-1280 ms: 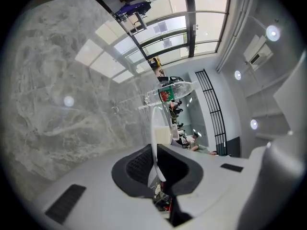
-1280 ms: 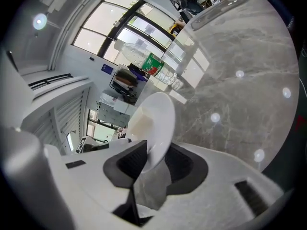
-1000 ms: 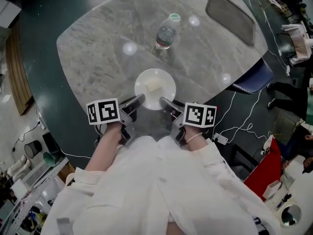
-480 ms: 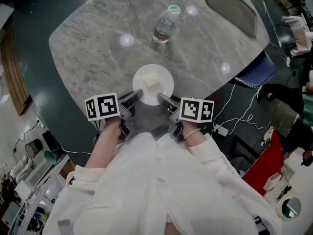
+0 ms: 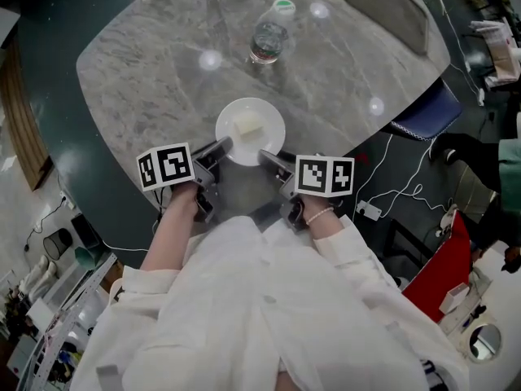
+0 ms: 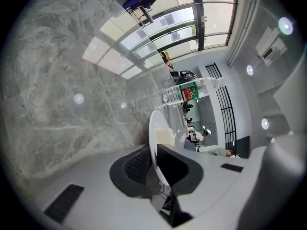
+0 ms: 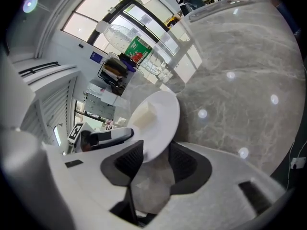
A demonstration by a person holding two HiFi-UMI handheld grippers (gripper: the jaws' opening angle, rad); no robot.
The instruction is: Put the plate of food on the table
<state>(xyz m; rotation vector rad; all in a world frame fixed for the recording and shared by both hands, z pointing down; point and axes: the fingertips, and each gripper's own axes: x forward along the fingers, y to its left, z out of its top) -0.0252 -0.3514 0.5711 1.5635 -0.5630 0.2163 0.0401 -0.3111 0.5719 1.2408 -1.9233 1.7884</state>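
A white plate (image 5: pixel 250 130) carrying a pale block of food (image 5: pixel 247 125) lies low over the grey marble table (image 5: pixel 155 72), near its front edge. My left gripper (image 5: pixel 221 147) is shut on the plate's left rim; in the left gripper view the rim (image 6: pixel 154 128) is pinched edge-on between the dark pads. My right gripper (image 5: pixel 264 156) is at the plate's right rim. Its jaws have just been opening. In the right gripper view the plate's rim (image 7: pixel 158 123) still sits between the pads (image 7: pixel 184 163), which stand apart from it.
A clear water bottle (image 5: pixel 269 32) with a green cap stands further back on the table. A dark flat mat (image 5: pixel 383 10) lies at the far right corner. A blue chair (image 5: pixel 427 114) and cables sit by the table's right edge.
The head camera has shifted, so everything sits slightly higher in the picture. The plate and both grippers keep the same arrangement at the table's near edge.
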